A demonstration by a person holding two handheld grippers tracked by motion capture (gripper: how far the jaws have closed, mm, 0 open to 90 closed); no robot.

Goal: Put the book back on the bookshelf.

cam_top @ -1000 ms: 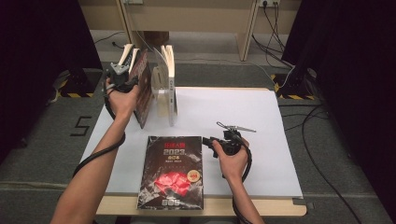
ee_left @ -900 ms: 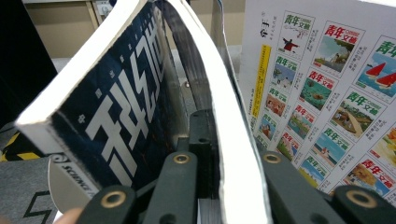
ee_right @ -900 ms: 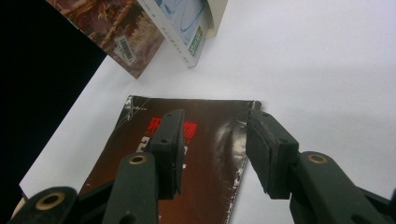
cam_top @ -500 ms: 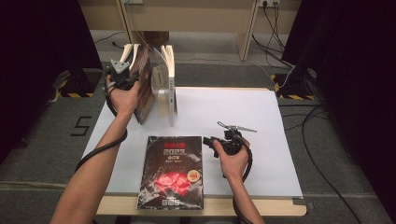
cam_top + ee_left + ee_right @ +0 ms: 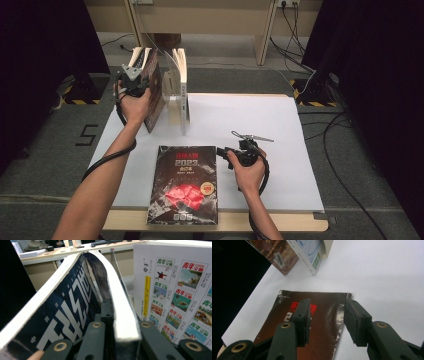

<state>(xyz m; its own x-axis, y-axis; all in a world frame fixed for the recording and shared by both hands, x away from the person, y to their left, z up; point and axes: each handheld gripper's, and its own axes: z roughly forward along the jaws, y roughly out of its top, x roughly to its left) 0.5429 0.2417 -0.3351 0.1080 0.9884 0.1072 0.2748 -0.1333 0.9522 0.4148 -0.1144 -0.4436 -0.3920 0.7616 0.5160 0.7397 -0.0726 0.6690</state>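
So the left tongs (image 5: 134, 80) are up at the back left of the white worktop (image 5: 280, 140), pinching the top edge of a dark-covered book (image 5: 152, 95) that stands on its bottom edge and leans a bit. In the left gripper view the jaws sit tight on either side of that book's (image 5: 120, 315) page block, and they've just eased open a hair while the book stays between them. Just beside it stands a white magazine (image 5: 181, 90), upright; whether the two actually touch I can't quite make out. The right tongs (image 5: 227, 152) are spread, hovering low at the top right corner of a dark book with red print (image 5: 185, 182) lying flat near the front edge, pads gripping nothing.
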